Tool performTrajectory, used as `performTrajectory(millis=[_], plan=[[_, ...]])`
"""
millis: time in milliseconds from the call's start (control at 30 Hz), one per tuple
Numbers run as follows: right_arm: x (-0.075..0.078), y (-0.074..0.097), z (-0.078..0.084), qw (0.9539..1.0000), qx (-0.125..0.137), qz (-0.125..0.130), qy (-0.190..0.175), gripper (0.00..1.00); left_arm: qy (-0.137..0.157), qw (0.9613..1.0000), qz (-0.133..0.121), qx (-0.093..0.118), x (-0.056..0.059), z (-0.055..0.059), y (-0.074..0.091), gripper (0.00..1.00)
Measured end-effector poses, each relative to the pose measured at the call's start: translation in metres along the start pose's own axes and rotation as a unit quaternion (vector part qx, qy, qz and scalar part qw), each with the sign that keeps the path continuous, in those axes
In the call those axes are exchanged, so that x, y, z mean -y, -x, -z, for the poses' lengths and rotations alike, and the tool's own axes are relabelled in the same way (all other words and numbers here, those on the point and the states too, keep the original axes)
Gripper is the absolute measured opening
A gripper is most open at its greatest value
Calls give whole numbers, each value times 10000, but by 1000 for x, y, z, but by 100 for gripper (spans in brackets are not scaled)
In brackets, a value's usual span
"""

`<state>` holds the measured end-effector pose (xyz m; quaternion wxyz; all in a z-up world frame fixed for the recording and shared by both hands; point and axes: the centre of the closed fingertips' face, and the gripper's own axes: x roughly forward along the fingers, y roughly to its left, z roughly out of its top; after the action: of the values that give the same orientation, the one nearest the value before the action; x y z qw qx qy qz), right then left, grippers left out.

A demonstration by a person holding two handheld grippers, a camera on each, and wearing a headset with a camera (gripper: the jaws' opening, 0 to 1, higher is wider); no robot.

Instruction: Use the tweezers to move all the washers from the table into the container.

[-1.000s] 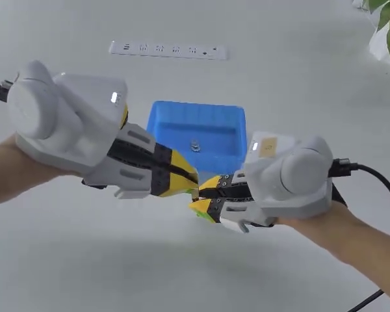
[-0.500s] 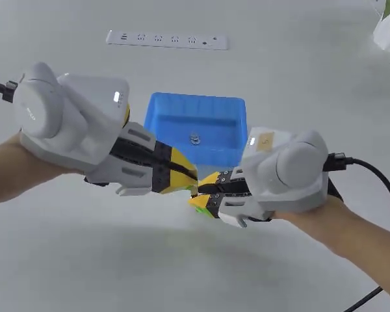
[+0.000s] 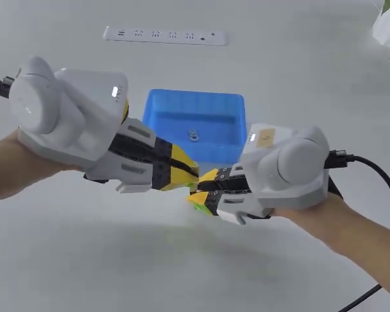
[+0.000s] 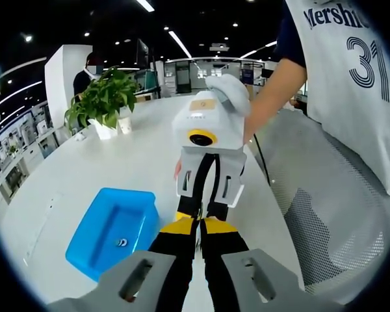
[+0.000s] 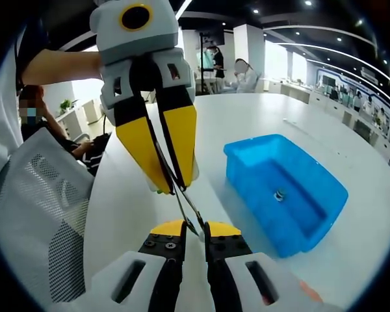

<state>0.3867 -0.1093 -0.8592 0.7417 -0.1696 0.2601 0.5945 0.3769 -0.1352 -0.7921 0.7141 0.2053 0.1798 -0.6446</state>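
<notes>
While a washer [image 3: 194, 135] lies in blue container [image 3: 182, 104] | left fingers [image 5: 140, 140] clamp tweezers [image 5: 185, 205] | right fingers [image 5: 169, 229] narrow, grip unclear.

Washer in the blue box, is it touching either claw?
Apart. In the right gripper view the washer lies on the container floor, while the left claw and right claw sit outside it, over the table.
</notes>
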Motion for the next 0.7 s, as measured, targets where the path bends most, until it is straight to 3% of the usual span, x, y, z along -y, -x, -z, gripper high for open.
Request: performTrajectory(millis=[700], plan=[[1,2,4,9999,24,28,-118,12,52,10000,27,11,1,0,-3,7]])
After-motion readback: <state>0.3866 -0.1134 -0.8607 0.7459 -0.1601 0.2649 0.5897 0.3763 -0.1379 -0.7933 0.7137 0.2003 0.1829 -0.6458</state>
